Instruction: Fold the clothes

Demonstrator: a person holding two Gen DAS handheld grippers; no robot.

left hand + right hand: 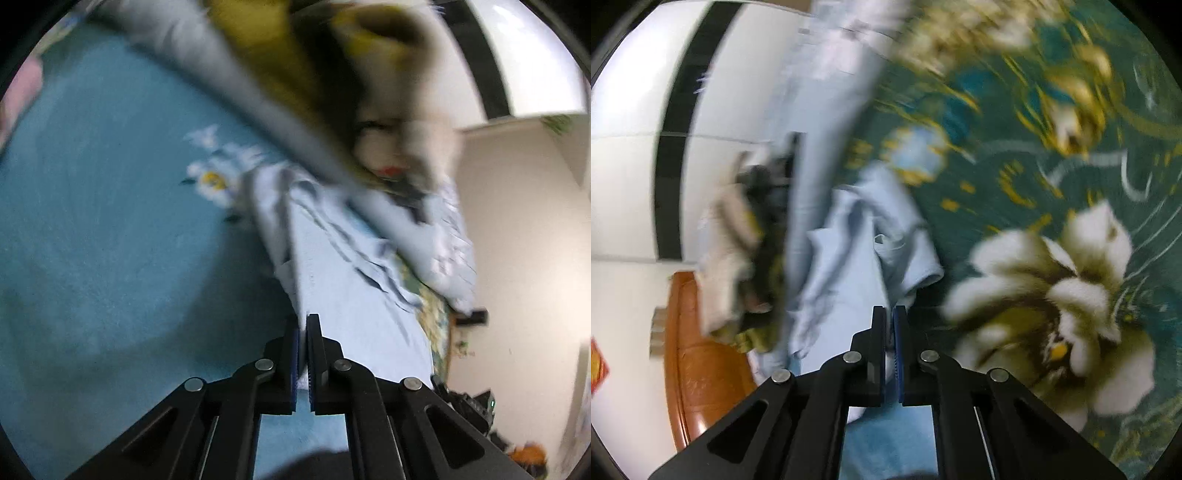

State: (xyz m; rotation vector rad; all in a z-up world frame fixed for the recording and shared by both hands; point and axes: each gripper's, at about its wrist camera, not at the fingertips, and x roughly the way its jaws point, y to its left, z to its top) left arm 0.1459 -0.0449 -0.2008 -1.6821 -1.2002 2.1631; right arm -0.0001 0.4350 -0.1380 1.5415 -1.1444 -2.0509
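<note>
A pale blue garment [354, 288] is stretched out from my left gripper [303, 325], which is shut on its edge. The cloth runs up and away over a teal bed cover [110, 221]. In the right wrist view the same pale blue garment [849, 266] hangs in folds, with a short sleeve [916, 266] showing, and my right gripper [889, 317] is shut on another part of its edge. Both views are blurred by motion.
A heap of other clothes [295, 66], grey, yellow and cream, lies beyond the garment. A dark green floral blanket [1052, 184] fills the right wrist view. A brown wooden headboard [698, 365] and white wall [631, 147] stand at the left.
</note>
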